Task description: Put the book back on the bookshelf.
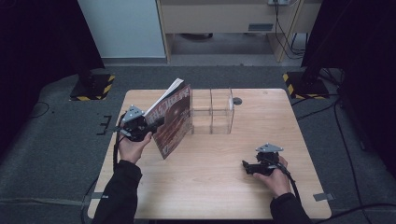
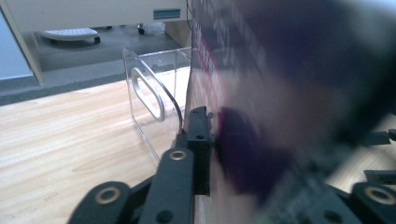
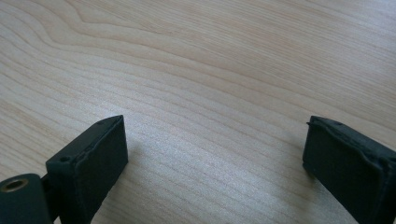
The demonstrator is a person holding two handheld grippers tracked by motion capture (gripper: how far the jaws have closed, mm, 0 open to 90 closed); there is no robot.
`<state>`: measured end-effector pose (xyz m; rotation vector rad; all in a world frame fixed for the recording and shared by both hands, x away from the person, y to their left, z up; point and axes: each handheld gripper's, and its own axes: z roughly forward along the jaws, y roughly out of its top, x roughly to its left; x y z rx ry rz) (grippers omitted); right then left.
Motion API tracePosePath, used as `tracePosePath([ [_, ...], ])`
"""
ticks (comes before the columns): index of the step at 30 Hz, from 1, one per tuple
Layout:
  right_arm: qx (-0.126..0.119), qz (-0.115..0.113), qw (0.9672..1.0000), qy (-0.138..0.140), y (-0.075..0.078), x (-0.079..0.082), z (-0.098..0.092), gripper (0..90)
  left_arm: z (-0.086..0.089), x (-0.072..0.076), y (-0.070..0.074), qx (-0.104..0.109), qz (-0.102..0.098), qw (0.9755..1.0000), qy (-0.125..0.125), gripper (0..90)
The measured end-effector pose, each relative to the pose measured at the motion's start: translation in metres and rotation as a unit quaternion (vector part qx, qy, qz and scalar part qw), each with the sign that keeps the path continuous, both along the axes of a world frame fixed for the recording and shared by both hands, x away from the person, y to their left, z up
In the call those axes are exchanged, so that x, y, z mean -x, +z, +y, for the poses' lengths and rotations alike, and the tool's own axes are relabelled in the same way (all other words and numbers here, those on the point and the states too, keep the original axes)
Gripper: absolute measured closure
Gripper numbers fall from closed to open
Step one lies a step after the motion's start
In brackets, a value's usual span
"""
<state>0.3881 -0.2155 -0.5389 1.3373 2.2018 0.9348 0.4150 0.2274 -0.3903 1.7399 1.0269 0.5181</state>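
A magazine [image 1: 173, 122] with a dark reddish cover is held upright and tilted above the left half of the table, its white pages fanning at the top. My left gripper [image 1: 152, 125] is shut on its left edge; in the left gripper view the blurred cover [image 2: 280, 107] fills the right side, pinched beside the left finger [image 2: 200, 149]. A clear acrylic rack [image 1: 212, 111] with dividers stands just right of the magazine, its handle slot [image 2: 147, 93] close ahead. My right gripper [image 1: 246, 166] rests low on the table at front right, open, over bare wood [image 3: 210, 93].
The wooden table [image 1: 219, 186] has a round hole [image 1: 237, 101] near the back edge behind the rack. Two stand bases with yellow-black tape [image 1: 92, 87] [image 1: 306, 85] sit on the floor beyond the back corners. Cables trail at the right.
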Motion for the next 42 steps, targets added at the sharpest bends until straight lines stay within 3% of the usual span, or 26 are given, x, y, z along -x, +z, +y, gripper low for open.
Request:
tracePosePath([
  [6,0.0,0.0,1.0,0.0,0.0,0.0,0.0,7.0,-0.004,-0.007,0.013,-0.001,-0.006,1.0,0.007,75.0],
  [11,0.0,-0.001,1.0,0.001,0.0,0.0,0.0,7.0,-0.004,-0.015,0.014,0.004,0.005,0.9999,0.011,83.1],
  [15,0.002,0.0,1.0,0.004,0.0,0.0,0.0,7.0,-0.008,-0.015,0.014,0.011,-0.011,0.9996,0.022,83.7],
  [20,0.002,0.0,1.0,0.005,0.0,0.0,0.0,7.0,-0.015,-0.022,0.015,0.021,-0.02,0.9984,0.048,83.8],
  [27,0.001,-0.001,1.0,0.006,0.0,0.0,0.001,7.0,-0.029,-0.038,0.017,0.019,-0.042,0.9956,0.081,83.8],
  [36,0.002,0.0,1.0,0.009,0.0,0.0,0.002,7.0,-0.042,-0.061,0.015,0.014,-0.047,0.9932,0.106,83.8],
  [42,0.0,-0.001,1.0,0.009,0.0,0.0,0.003,7.0,-0.046,-0.064,0.014,0.015,-0.053,0.9904,0.127,83.8],
])
